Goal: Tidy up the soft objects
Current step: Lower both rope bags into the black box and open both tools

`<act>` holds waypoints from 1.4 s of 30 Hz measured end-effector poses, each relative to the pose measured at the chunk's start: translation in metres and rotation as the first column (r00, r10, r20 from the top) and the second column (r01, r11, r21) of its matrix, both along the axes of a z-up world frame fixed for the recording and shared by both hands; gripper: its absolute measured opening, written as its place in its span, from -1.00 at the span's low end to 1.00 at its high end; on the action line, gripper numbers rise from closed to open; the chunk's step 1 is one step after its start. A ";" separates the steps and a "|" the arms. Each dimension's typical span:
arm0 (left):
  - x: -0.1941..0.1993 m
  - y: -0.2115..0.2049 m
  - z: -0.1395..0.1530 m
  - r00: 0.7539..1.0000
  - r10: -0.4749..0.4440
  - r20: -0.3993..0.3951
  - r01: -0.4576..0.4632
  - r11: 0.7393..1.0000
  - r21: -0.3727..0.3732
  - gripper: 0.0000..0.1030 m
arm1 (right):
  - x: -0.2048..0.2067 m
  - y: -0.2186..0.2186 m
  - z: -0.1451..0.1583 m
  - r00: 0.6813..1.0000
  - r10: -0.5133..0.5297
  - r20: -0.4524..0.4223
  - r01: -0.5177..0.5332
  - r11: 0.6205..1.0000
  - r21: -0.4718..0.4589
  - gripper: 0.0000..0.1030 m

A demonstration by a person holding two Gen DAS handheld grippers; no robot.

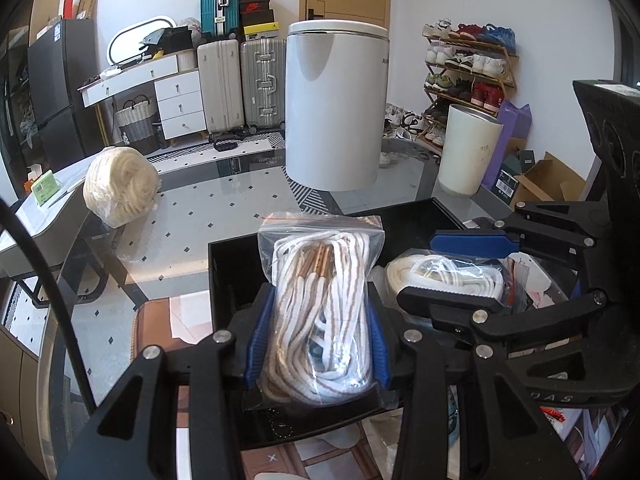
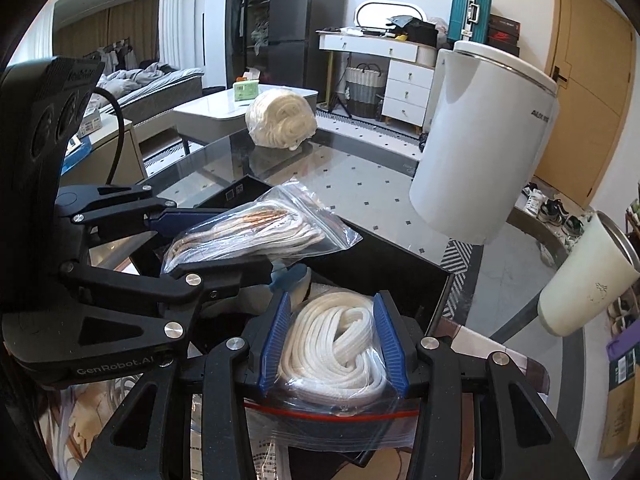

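Note:
My left gripper point(image 1: 318, 300) is shut on a clear zip bag of white-and-tan striped cord point(image 1: 320, 264), held upright over the black box point(image 1: 408, 222). In the right wrist view that gripper point(image 2: 248, 240) shows at the left, with the striped bag point(image 2: 256, 228) flat between its fingers. My right gripper point(image 2: 332, 300) is shut on a zip bag of plain white cord point(image 2: 336, 344), low over the box point(image 2: 392, 264). From the left wrist view, the right gripper point(image 1: 418, 267) and its white bag point(image 1: 448, 274) sit just right of mine. A wrapped ball of cream yarn point(image 1: 120, 186) point(image 2: 280, 118) lies on the glass table.
A tall white cylindrical appliance point(image 1: 336, 104) point(image 2: 484, 140) stands on the glass table point(image 1: 224, 208) behind the box. A white cup point(image 1: 468, 148) point(image 2: 588, 280) stands to its right. Papers and packets lie under the grippers. Suitcases, drawers and a shoe rack line the far wall.

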State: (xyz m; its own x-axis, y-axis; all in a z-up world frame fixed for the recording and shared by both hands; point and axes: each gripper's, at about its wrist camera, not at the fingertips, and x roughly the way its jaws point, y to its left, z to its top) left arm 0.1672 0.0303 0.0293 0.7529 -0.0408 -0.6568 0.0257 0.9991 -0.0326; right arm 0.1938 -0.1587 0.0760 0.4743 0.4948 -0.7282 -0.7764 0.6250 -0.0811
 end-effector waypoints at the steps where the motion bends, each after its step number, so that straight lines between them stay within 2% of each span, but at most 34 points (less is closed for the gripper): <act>1: 0.000 0.000 -0.001 1.000 0.000 -0.002 0.000 1.000 -0.001 -0.21 | 0.001 0.001 -0.001 1.000 0.006 -0.004 -0.006 1.000 -0.002 -0.15; 13: -0.003 -0.004 -0.004 1.000 -0.021 -0.012 0.021 1.000 0.024 -0.25 | 0.006 0.000 -0.006 0.999 0.015 -0.041 -0.015 1.000 -0.006 -0.15; 30: -0.008 -0.006 -0.005 0.999 -0.033 -0.011 0.033 0.999 0.042 -0.21 | 0.002 -0.001 -0.007 0.999 0.012 -0.042 -0.013 1.000 -0.011 -0.08; 38: -0.006 -0.005 -0.005 0.999 -0.036 -0.016 0.037 0.999 0.037 -0.17 | -0.005 -0.005 -0.004 1.000 0.012 0.004 -0.012 1.000 -0.010 0.17; 42: -0.007 -0.005 -0.004 0.999 -0.047 -0.020 0.047 0.999 0.016 -0.02 | -0.009 -0.012 0.001 1.000 0.008 0.022 -0.008 1.000 0.007 0.44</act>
